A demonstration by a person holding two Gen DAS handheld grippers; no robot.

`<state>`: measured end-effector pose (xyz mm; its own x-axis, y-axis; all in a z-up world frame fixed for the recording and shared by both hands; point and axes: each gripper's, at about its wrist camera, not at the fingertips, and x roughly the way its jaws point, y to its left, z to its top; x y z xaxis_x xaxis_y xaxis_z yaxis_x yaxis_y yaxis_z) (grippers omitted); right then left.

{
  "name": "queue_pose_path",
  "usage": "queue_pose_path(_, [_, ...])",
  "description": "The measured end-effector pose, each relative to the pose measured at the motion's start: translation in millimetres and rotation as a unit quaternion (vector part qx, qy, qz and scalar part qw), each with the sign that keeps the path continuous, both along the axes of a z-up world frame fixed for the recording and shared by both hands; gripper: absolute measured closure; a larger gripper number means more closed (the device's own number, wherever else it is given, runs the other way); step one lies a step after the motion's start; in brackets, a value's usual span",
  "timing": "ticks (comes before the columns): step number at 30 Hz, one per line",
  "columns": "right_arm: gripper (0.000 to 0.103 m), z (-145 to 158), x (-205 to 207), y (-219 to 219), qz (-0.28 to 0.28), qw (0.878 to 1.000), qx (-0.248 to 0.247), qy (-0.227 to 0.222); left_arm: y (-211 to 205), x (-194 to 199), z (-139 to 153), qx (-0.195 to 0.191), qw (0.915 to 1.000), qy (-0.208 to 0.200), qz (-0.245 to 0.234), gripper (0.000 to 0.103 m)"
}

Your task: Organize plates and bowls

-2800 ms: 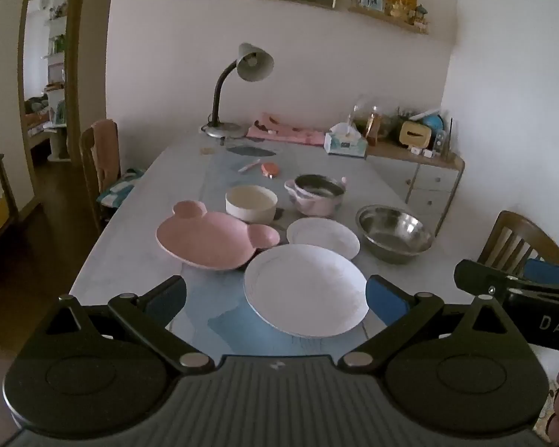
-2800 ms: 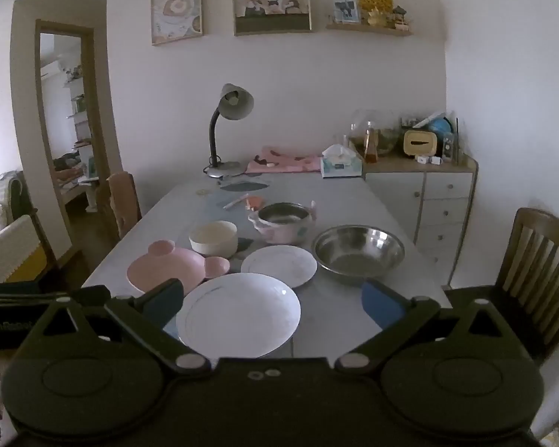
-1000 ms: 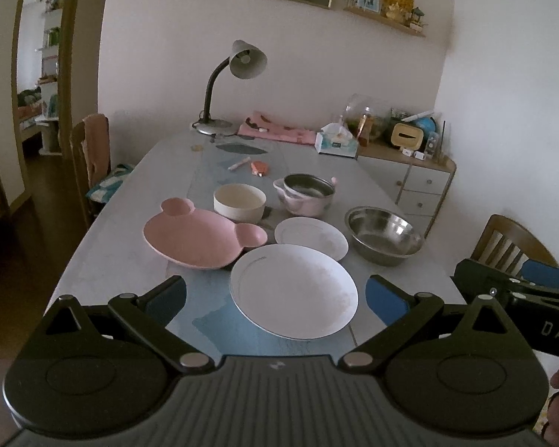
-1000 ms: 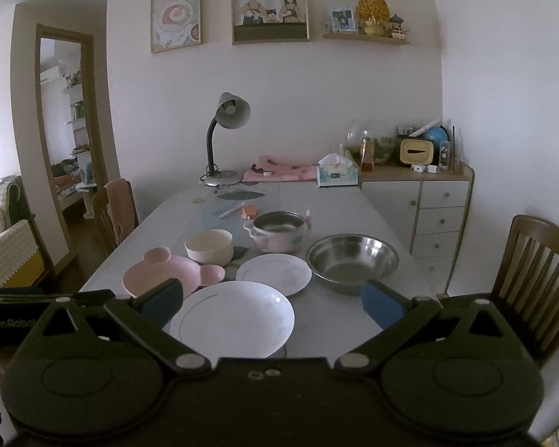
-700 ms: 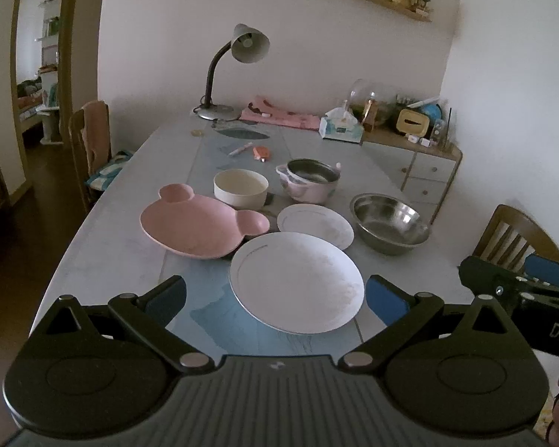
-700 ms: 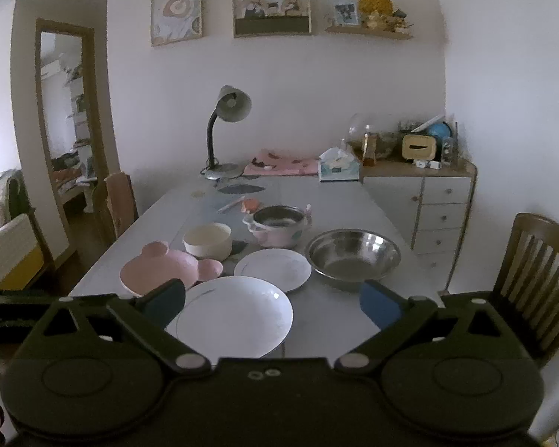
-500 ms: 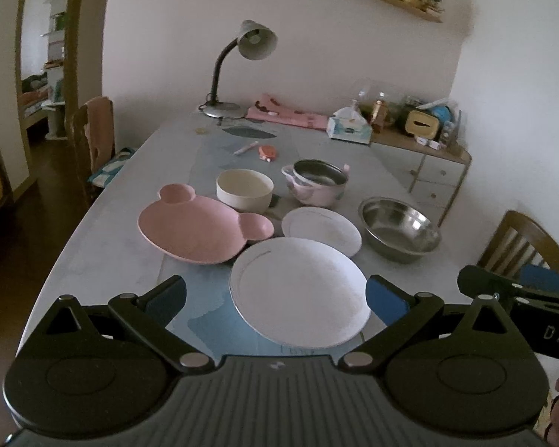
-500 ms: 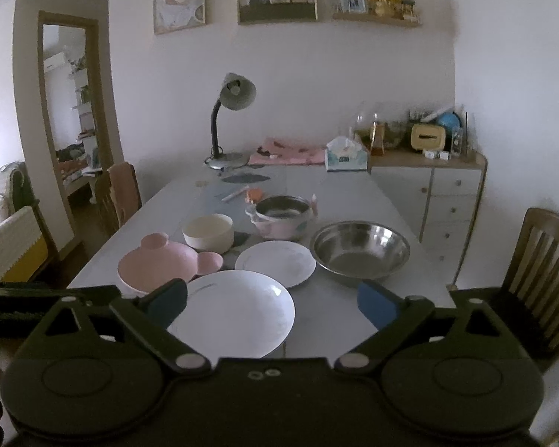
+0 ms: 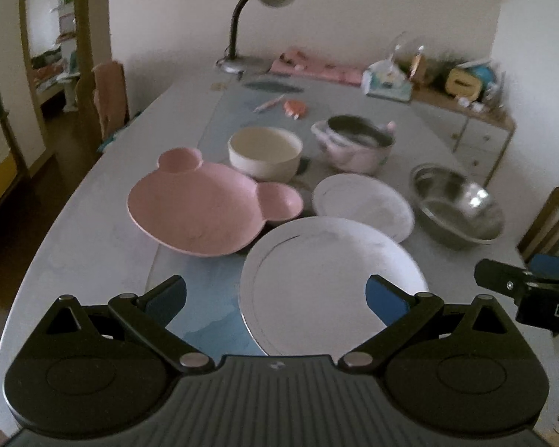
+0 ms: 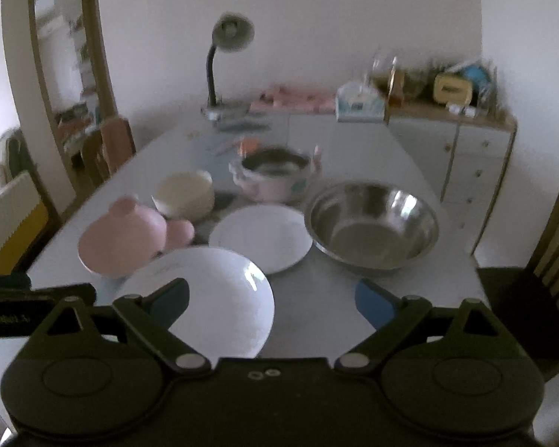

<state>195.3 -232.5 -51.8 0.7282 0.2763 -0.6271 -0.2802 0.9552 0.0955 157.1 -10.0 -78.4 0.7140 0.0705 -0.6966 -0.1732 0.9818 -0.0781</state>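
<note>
Dishes lie spread along a long pale table (image 9: 93, 246) in a dim dining room. Nearest is a large white plate (image 9: 328, 279), flat and round. Just beyond it lies a smaller white plate (image 9: 361, 205), their rims very close or slightly overlapping. To the left lies a pink plate shaped like a bear's head (image 9: 201, 212), its two round ears set along the side facing away, so its long axis runs across the table from left to right. Behind it stands a cream bowl (image 9: 264, 152), upright and open at the top. To the right of that is a pink pot (image 9: 354, 145) with a dark inside, and nearer, at the right side, a steel bowl (image 10: 372, 223), upright.

Both tools hover above the near end, angled down toward the dishes. The left claw (image 9: 275, 294) has its fingers spread wide, holding nothing, with the large plate's near edge showing between them. The right claw (image 10: 272, 298) is also wide and empty, its jaws easing inward slightly. A desk lamp (image 9: 257, 18) stands at the far end.
</note>
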Motion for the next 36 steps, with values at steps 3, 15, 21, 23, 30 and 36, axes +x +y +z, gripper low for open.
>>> queue_pose_path(3, [0.018,-19,23,1,0.013,0.999,-0.007,0.035,7,20,-17,-0.01,0.9996,0.026,0.001,0.001])
queue_pose_path(15, [0.053,-73,82,9,0.035,0.989,-0.013,0.145,25,67,-67,-0.019,0.9945,0.101,0.021,0.046])
queue_pose_path(21, [0.072,-78,92,10,0.04,0.985,0.005,0.168,30,75,-71,-0.044,0.9917,0.118,0.024,0.07])
queue_pose_path(23, [0.077,-79,93,11,0.044,0.984,0.01,0.174,32,75,-74,-0.05,0.9906,0.124,0.027,0.072])
queue_pose_path(30, [0.091,-82,95,14,0.046,0.981,0.021,0.187,36,73,-76,-0.063,0.9889,0.132,0.027,0.085])
queue_pose_path(36, [0.092,-83,97,12,0.027,0.978,0.039,0.202,40,70,-76,-0.068,0.9883,0.134,0.028,0.088])
